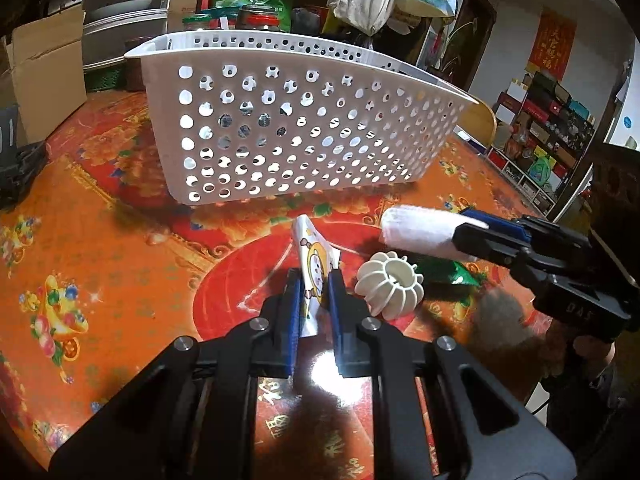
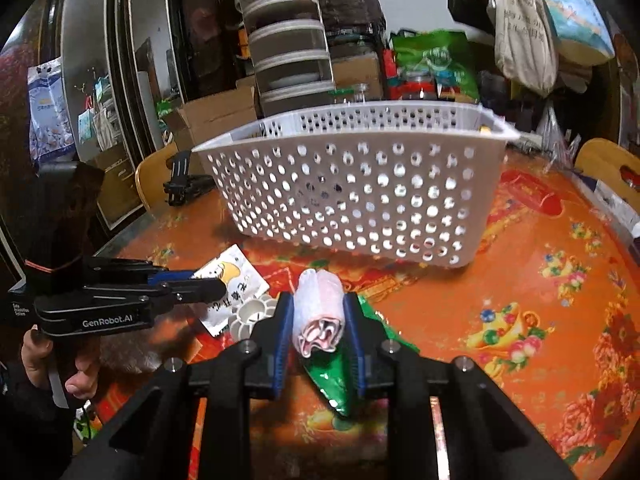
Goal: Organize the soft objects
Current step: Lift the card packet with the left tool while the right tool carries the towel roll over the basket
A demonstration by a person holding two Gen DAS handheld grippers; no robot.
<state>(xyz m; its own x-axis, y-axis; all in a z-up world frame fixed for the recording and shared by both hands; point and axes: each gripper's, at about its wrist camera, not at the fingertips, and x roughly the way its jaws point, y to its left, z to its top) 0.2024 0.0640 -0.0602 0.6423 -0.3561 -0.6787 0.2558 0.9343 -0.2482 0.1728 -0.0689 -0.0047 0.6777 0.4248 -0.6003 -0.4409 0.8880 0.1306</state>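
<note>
Left gripper (image 1: 316,280) clamped on a cartoon-printed packet (image 1: 314,256). Right gripper (image 2: 318,312) clamped on a rolled white cloth (image 2: 318,312). White perforated basket (image 1: 280,120) stands beyond on the table (image 1: 100,240).

The white basket's (image 1: 288,120) floor lies hidden behind its perforated wall in both views, so any contents cannot be told. The green packet (image 2: 340,384) is partly covered by the rolled cloth (image 2: 319,312) and the fingers (image 2: 354,344). The cartoon sachet's (image 1: 316,276) lower end disappears between the fingers (image 1: 294,312).
</note>
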